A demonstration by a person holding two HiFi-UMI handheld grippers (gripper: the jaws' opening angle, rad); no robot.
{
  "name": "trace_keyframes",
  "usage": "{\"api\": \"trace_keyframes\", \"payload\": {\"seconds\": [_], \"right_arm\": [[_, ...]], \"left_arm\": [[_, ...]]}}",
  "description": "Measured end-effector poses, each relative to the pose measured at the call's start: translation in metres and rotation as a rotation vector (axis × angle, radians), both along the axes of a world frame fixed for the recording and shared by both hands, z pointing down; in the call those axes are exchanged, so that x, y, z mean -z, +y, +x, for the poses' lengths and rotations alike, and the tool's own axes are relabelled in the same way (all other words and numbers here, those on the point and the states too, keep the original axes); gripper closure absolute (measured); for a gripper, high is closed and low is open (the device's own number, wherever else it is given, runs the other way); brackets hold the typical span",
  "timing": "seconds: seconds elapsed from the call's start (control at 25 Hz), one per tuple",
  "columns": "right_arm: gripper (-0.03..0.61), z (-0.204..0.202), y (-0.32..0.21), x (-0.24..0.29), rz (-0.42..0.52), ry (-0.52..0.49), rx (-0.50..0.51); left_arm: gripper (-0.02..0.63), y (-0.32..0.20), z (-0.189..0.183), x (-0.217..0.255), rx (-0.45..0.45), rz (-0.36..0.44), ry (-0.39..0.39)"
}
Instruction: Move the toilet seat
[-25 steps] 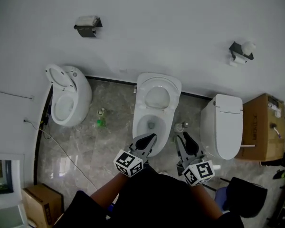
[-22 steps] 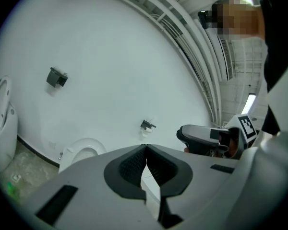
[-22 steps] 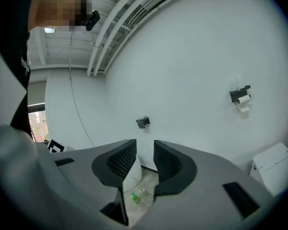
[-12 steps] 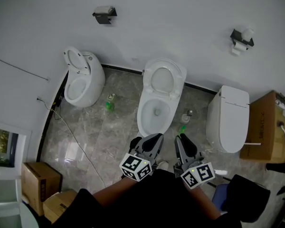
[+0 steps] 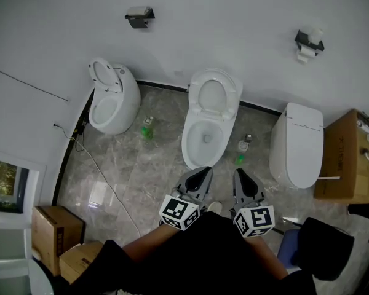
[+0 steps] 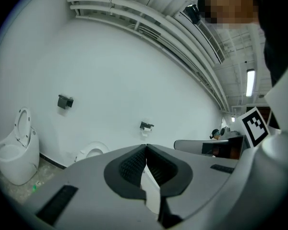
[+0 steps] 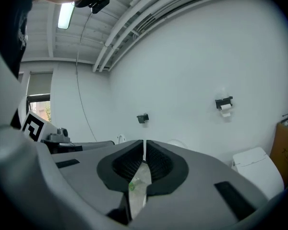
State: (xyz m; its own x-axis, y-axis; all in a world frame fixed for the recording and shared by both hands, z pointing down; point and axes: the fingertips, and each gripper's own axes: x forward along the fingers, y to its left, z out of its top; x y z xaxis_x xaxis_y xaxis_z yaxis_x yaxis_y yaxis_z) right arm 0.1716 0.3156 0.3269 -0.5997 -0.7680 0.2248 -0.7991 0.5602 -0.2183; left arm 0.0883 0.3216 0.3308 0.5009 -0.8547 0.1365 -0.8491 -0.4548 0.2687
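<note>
Both left gripper (image 5: pixel 204 171) and just-closed empty right gripper (image 5: pixel 238 174) hover near toilet seat (image 5: pixel 197 99)

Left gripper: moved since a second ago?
Yes. The left gripper has drawn back toward the person: it overlapped the front rim of the middle toilet before; now its tip sits at the rim's edge.

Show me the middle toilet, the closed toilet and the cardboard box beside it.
middle toilet (image 5: pixel 204 141), head view, inside its bowl.
closed toilet (image 5: pixel 298 146), head view, on its lid.
cardboard box (image 5: pixel 344 158), head view, its brown face.
</note>
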Motion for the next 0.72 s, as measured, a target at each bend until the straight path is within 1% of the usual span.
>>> {"api": "trace_keyframes", "payload": {"seconds": [0.08, 0.16, 0.24, 0.32, 0.4, 0.52, 0.72], "right_arm": [[0.537, -0.009, 0.001, 0.004, 0.004, 0.006, 0.018], [0.537, -0.019, 0.003, 0.01, 0.004, -0.009, 0.022], [0.54, -0.028, 0.008, 0.019, 0.025, -0.021, 0.023], [0.543, -0.034, 0.014, 0.024, 0.06, -0.021, 0.022], [0.545, -0.032, 0.013, 0.025, 0.071, -0.012, -0.008], [0.545, -0.024, 0.009, 0.021, 0.06, 0.008, -0.06], [0.546, -0.019, 0.004, 0.016, 0.071, 0.031, -0.082]], "left_arm": [[0.598, 0.004, -0.006, 0.009, -0.012, 0.038, -0.025], [0.598, 0.009, -0.014, 0.016, -0.032, 0.065, -0.048], [0.598, 0.014, -0.025, 0.021, -0.04, 0.072, -0.058], [0.598, 0.018, -0.04, 0.024, -0.028, 0.075, -0.064], [0.598, 0.019, -0.052, 0.025, -0.01, 0.081, -0.067], [0.598, 0.02, -0.066, 0.026, 0.008, 0.088, -0.07], [0.598, 0.02, -0.081, 0.028, 0.04, 0.102, -0.092]]}}
